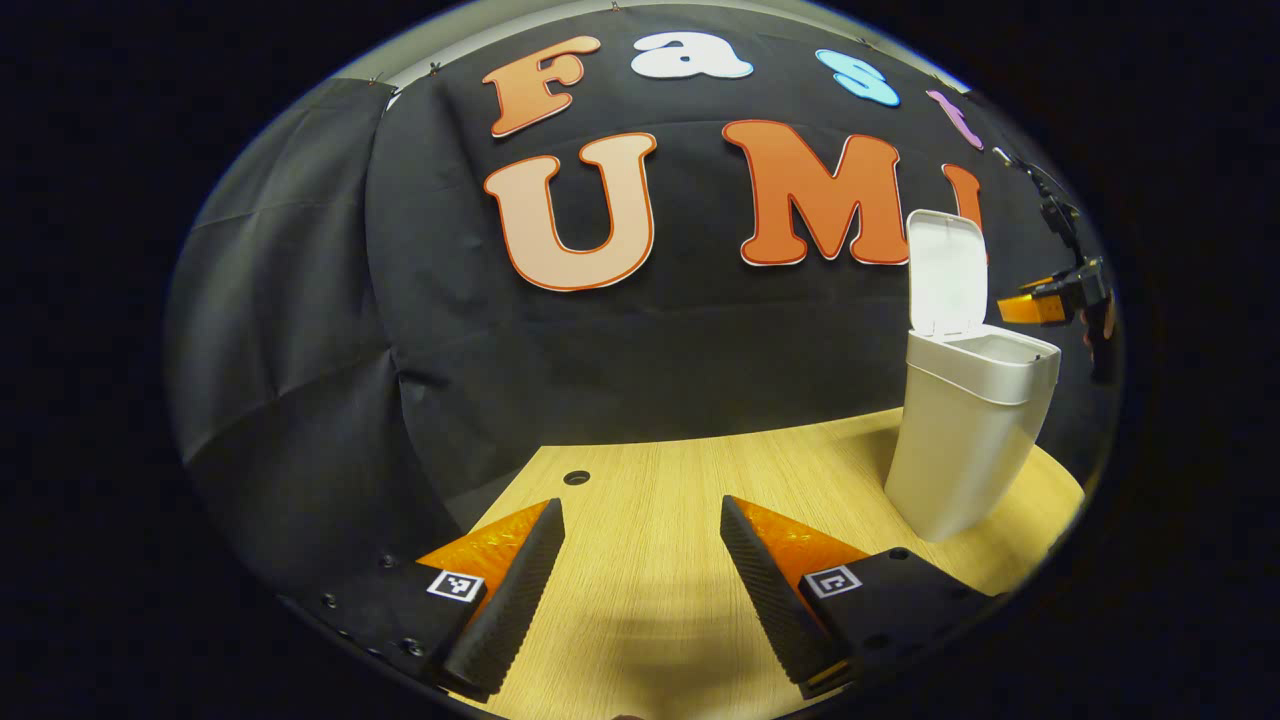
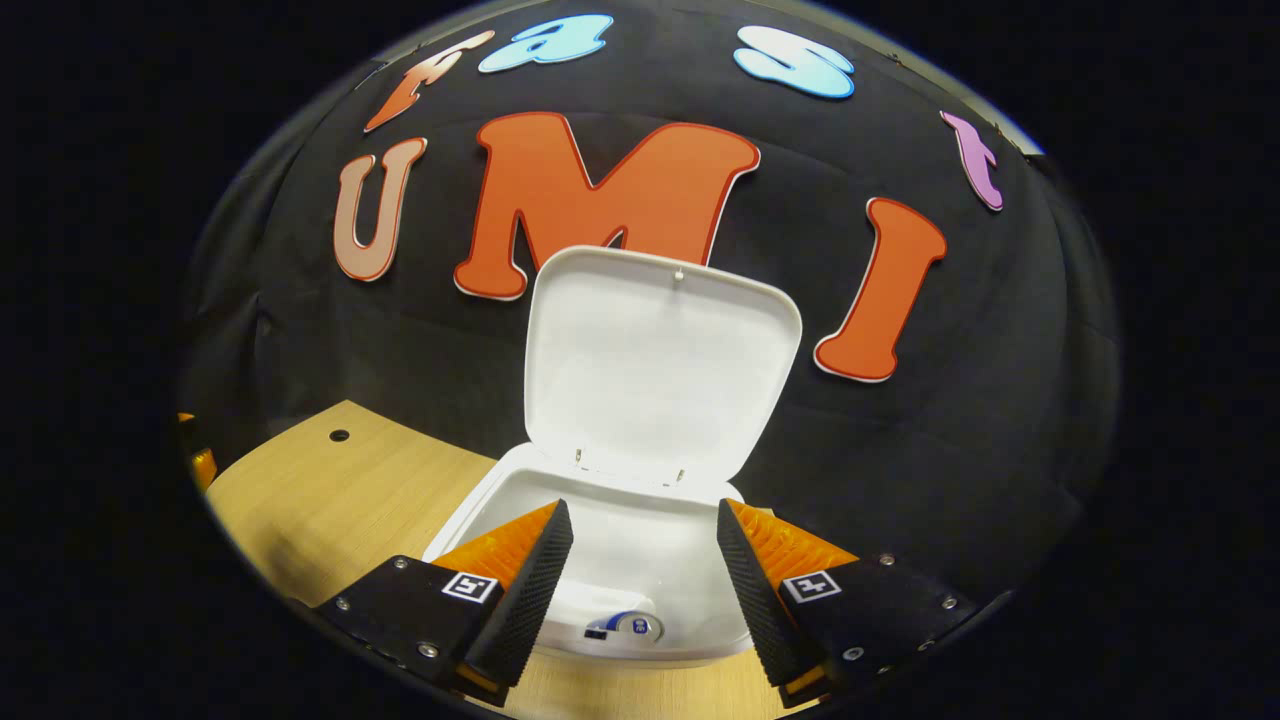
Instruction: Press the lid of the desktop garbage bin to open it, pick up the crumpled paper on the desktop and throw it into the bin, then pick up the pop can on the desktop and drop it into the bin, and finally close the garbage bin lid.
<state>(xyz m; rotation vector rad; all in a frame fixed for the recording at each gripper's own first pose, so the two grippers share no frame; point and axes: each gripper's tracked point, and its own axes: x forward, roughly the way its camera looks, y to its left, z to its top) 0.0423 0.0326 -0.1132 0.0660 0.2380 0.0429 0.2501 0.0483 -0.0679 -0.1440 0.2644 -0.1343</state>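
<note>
A: Bin status? Tall white plastic garbage bin (image 2: 640, 560) just below right gripper (image 2: 640, 570), hinged white lid (image 2: 660, 370) up, blue-and-silver pop can (image 2: 625, 625) inside. Fingers wide, holding nothing.

B: Left gripper (image 1: 640, 570)? Wide too, holding nothing, over light wooden desktop (image 1: 650, 560); bin ahead, to its right.

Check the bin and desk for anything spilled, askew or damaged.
Nothing stands out. The bin stands upright on the desk, its lid raised, and a can lies inside. Both the left gripper and right gripper are open, holding nothing.
</note>
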